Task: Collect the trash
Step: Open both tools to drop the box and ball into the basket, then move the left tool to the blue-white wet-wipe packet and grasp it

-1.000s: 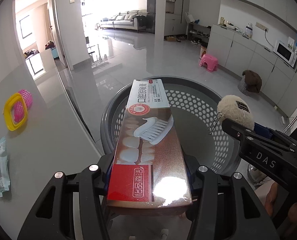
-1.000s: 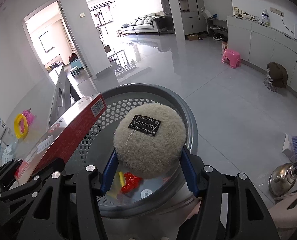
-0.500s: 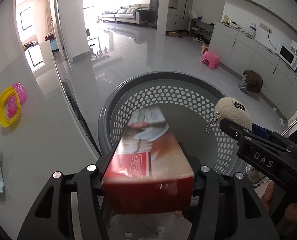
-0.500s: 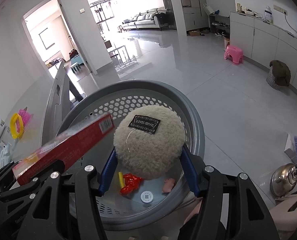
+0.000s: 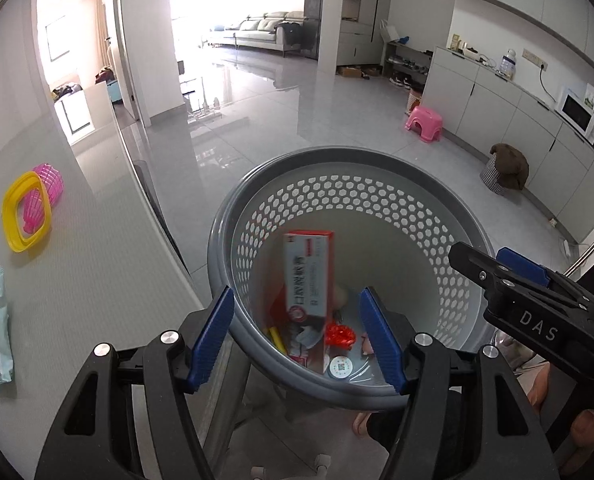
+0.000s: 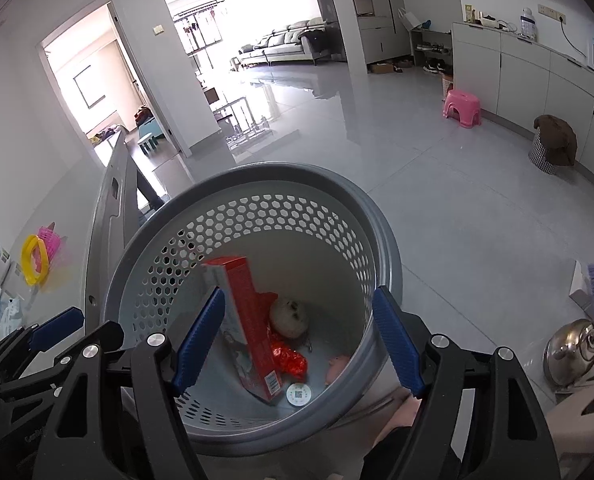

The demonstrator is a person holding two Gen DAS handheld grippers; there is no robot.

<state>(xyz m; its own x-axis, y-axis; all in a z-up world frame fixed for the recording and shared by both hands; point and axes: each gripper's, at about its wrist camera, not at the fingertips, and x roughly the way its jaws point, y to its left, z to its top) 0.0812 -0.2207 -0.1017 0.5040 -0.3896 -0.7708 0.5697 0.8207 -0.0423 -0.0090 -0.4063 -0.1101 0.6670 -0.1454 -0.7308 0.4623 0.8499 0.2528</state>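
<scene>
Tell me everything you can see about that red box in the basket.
The red box is a long, narrow carton that looks like printed cardboard: red on its narrow sides, one pale blue-and-white face with lettering, and a barcode near its lower end. It stands tilted inside the grey perforated basket, lower end on the bottom among small litter, upper end leaning toward the wall. A crumpled red wrapper lies against it and a fluffy cream ball sits beside it. Nothing grips it.

Box (image 6: 249, 320) & puff (image 6: 289, 318) in basket (image 6: 381, 248), right of table (image 5: 97, 264).
</scene>
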